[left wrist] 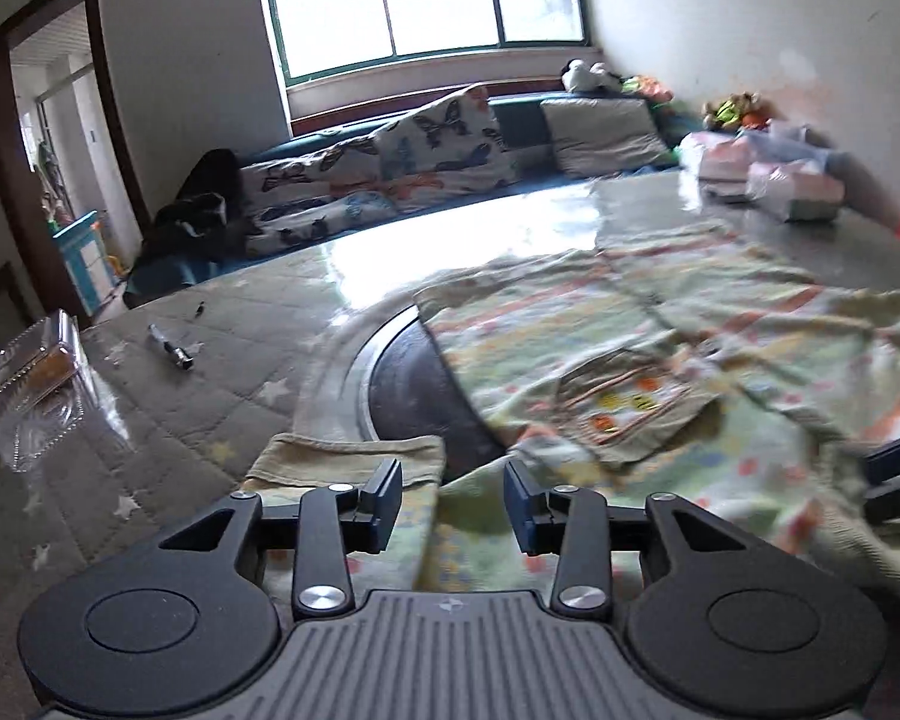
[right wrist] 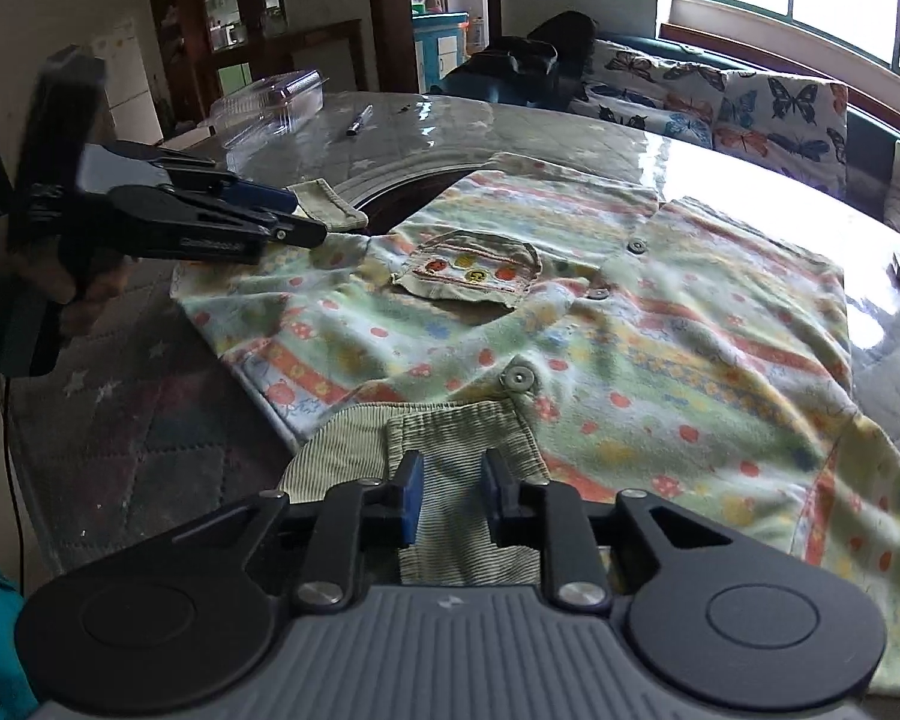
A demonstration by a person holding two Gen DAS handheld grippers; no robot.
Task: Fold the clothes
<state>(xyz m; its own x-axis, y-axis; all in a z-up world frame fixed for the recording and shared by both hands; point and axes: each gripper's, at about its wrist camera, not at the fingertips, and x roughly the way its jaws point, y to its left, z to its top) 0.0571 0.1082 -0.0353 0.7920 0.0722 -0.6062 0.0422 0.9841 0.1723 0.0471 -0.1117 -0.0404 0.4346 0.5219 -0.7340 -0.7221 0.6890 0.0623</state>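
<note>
A child's pale green patterned shirt with a chest pocket lies spread on the glass-topped table. My left gripper is open just above the sleeve cuff at the shirt's near edge; it also shows in the right wrist view beside that cuff. My right gripper is open, its fingers on either side of the ribbed green collar. The shirt fills the right of the left wrist view.
A clear plastic box and a pen lie at the table's left. Wrapped packages sit at the far right. A dark round inset lies under the shirt. A butterfly-print couch runs behind the table.
</note>
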